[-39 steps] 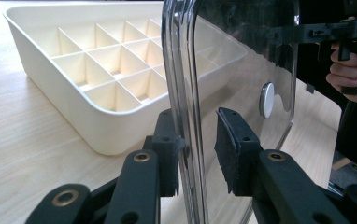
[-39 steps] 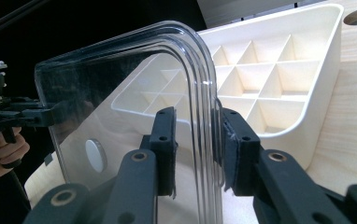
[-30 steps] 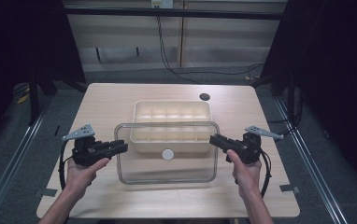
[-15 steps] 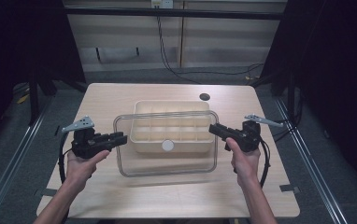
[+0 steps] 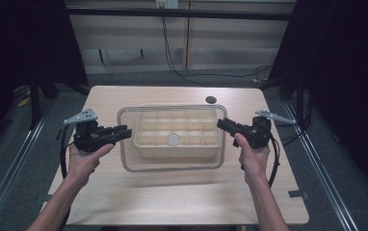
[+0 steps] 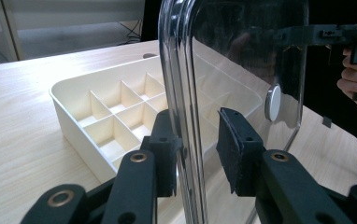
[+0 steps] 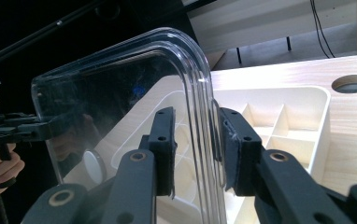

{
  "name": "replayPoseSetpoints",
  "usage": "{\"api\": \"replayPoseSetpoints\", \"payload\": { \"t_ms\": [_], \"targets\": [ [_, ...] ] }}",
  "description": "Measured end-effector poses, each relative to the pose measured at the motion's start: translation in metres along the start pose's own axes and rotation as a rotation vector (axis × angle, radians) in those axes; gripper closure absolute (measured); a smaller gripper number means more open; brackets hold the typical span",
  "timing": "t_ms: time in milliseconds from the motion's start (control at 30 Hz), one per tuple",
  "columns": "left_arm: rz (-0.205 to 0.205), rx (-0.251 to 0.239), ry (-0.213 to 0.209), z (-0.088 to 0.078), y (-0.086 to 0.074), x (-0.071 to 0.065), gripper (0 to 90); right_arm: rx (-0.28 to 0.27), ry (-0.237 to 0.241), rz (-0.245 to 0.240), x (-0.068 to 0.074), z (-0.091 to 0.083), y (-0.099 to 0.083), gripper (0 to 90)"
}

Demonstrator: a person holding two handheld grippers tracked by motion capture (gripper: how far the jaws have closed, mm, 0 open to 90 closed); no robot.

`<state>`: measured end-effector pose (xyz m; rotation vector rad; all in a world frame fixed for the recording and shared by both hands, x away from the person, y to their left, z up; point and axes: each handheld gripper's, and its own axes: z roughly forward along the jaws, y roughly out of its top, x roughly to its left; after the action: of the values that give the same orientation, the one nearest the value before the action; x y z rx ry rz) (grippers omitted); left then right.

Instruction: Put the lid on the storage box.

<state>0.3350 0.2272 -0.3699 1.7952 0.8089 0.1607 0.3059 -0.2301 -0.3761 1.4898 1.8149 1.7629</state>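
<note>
Black jaws of the left gripper [image 5: 124, 131] pinch the left rim of a clear plastic lid [image 5: 172, 163]; in the left gripper view the rim [image 6: 179, 93] runs upright between the two pads [image 6: 235, 149], which close on it from either side. On the opposite side the right gripper [image 5: 222, 124] clamps the lid's right rim the same way, the curved clear edge [image 7: 204, 93] caught between its pads [image 7: 165, 144]. Held at both ends, the lid hangs roughly level above a cream divided tray [image 5: 146, 144] (a grid of small empty compartments) that sits on the pale wooden table [image 5: 172, 202]. A small white round knob [image 5: 173, 140] marks the lid's middle. Near the table's far edge lies a dark round hole [image 5: 211, 100].
</note>
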Motion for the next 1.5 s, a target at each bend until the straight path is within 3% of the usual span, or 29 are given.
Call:
{"api": "replayPoseSetpoints", "payload": {
  "t_ms": [267, 400, 467, 633, 967, 1267, 1500],
  "targets": [
    [-0.007, -0.006, 0.016, 0.006, 0.009, 0.003, 67.7, -0.005, -0.018, -0.008, -0.002, 0.003, 0.011, 68.0],
    [0.006, -0.003, 0.024, 0.007, 0.017, 0.004, 67.1, -0.017, -0.019, -0.011, -0.002, 0.004, 0.017, 68.0],
    [0.034, 0.019, 0.045, 0.008, 0.023, 0.004, 66.3, -0.023, -0.023, -0.013, -0.001, 0.007, 0.023, 68.0],
    [0.037, 0.012, 0.056, 0.007, 0.029, 0.007, 66.3, -0.033, -0.018, -0.012, -0.001, 0.011, 0.028, 68.0],
    [-0.002, 0.002, 0.064, 0.018, 0.027, 0.019, 66.0, -0.037, -0.039, 0.011, -0.009, 0.024, 0.034, 69.6],
    [0.000, -0.001, 0.073, 0.032, 0.044, 0.028, 66.1, -0.036, -0.065, 0.031, -0.022, 0.030, 0.039, 70.7],
    [-0.014, 0.004, 0.077, 0.047, 0.048, 0.034, 65.4, -0.031, -0.085, 0.050, -0.035, 0.035, 0.040, 70.8]
  ]
}}
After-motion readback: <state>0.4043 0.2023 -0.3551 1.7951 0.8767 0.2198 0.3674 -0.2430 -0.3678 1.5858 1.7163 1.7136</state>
